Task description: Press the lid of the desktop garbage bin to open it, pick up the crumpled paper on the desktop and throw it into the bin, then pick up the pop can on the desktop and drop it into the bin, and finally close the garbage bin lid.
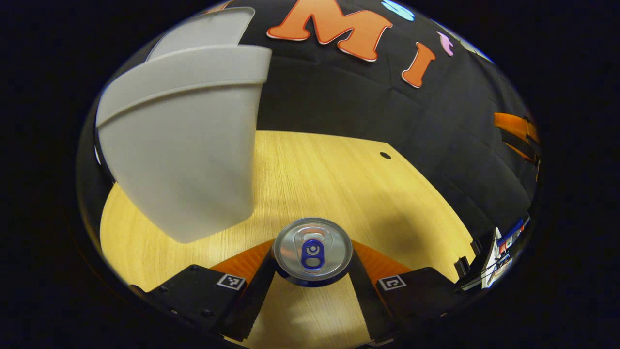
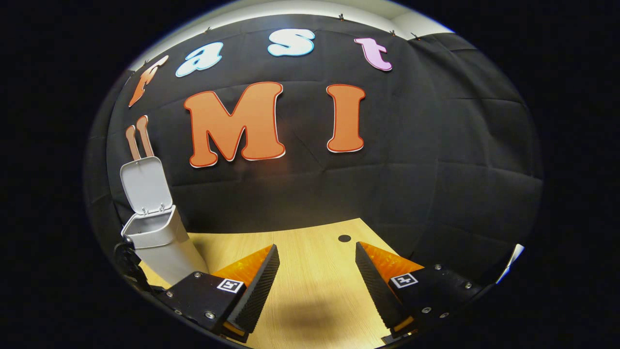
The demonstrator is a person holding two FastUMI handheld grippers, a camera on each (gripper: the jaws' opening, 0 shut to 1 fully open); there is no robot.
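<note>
Pop can: nearest item in the left gripper view, seen from above, silver top with a blue pull tab. It sits between the two fingers of the left gripper, both fingers pressing its sides, jaws narrowed to the can's width. Whether the can rests on the desktop or is lifted off it cannot be told.

Garbage bin: grey plastic, tapering toward its base, standing on the desktop up and to the left of the can, near but not touching it. In the right gripper view the bin stands at the far left of the desk, against the black cloth wall. Its lid is raised upright on the rear hinge, leaving the mouth open.

Desktop: light wood grain, with a small dark round hole near the back edge, also seen in the right gripper view.

Right gripper: jaws wide apart, nothing between them, above bare wood, well apart from the bin.

Bin contents: not visible from either view.
</note>
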